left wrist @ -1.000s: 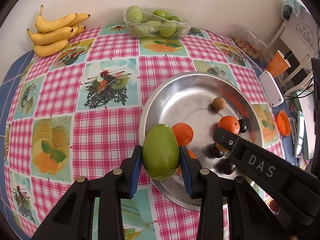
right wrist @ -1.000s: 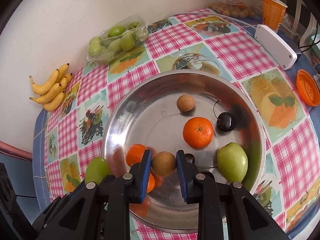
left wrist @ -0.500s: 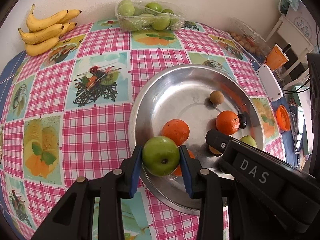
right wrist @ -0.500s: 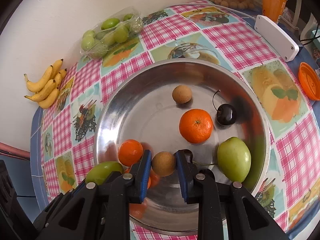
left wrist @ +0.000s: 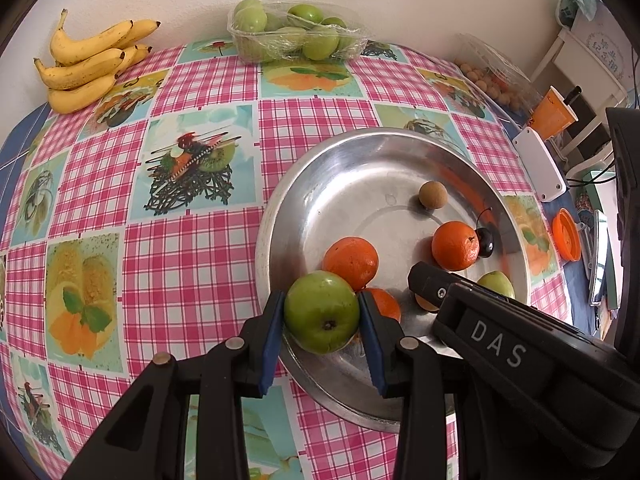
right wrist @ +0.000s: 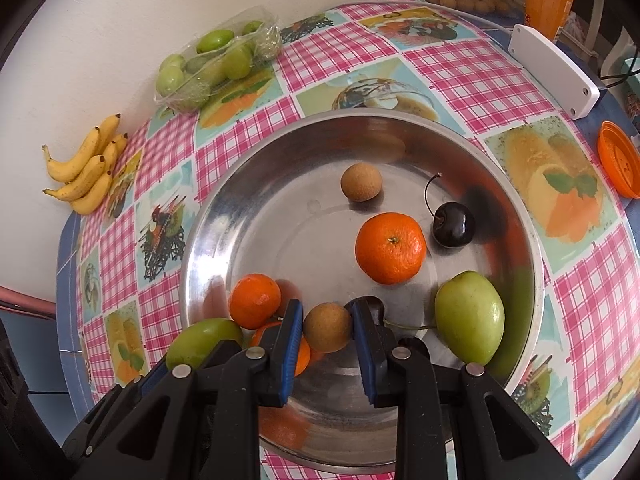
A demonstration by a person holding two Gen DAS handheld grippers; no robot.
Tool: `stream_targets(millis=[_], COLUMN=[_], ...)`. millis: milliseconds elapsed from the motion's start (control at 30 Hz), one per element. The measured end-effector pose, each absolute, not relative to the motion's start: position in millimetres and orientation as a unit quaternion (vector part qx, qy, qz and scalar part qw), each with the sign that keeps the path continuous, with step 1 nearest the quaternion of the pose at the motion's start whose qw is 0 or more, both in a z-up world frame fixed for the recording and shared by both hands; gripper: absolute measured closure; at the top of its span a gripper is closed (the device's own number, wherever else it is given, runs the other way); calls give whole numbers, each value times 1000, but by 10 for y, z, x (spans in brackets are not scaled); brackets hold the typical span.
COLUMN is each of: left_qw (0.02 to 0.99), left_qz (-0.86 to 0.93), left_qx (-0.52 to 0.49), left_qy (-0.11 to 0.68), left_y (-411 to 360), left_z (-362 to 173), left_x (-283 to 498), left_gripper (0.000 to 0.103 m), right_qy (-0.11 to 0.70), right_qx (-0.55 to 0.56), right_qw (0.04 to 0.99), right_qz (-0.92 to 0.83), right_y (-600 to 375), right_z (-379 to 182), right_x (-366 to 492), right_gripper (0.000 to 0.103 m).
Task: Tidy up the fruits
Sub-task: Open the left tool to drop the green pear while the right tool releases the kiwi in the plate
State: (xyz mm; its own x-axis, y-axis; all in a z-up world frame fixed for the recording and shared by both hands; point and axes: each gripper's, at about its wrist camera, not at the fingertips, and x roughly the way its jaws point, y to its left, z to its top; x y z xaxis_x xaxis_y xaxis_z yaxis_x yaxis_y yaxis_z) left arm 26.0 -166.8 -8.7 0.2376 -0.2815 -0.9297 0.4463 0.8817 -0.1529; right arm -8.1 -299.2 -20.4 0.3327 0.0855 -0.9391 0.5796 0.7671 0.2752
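1. Green and round, the fruit [left wrist: 322,311] in the left wrist view sits clamped between the blue pads [left wrist: 273,330] of the left gripper [left wrist: 322,322], held over the near rim of the metal bowl [left wrist: 276,216]. Two mandarins [left wrist: 351,257] lie just beyond it, one partly hidden behind the right pad. My worry: if the jaws let go here, the fruit may land on the sloped rim and roll into the mandarins, or tip outward onto the checked tablecloth [left wrist: 192,248]. The black body of the right gripper [left wrist: 424,280] crosses close on the right, so a sideways drift could knock the two tools together

2. Right wrist view: the right gripper [right wrist: 327,330] is closed on a small brown fruit [right wrist: 327,327], low over the bowl's [right wrist: 208,216] near floor. A mandarin [right wrist: 255,301] and another orange fruit sit just beside the left pad; a second green fruit [right wrist: 470,317] lies near the right one, with a thin stem between. A cherry [right wrist: 453,225], a larger mandarin [right wrist: 391,247] and another brown fruit [right wrist: 361,182] rest further in. Risk as I judge it: the small fruit is round and hard-looking, so a slight squeeze off-centre could shoot it out across the slick metal, scattering the cherry. Lowering further might pinch that stem
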Motion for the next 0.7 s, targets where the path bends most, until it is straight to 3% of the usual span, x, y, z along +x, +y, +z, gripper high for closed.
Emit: stream_targets(millis=[433, 700], left_qw=[786, 790], left_qz=[-236, -184], left_qx=[57, -3], left_qy=[569, 585], left_y=[-1611, -1282], left_z=[-8, -14], left_x=[296, 485], left_gripper=[64, 64], right_qy=[540, 538], right_qx=[300, 298], right_qw=[769, 771], right_qz=[-163, -164], right_y=[-2991, -2978], right_z=[-89, -61], right_x=[-98, -99], right_gripper=[73, 73])
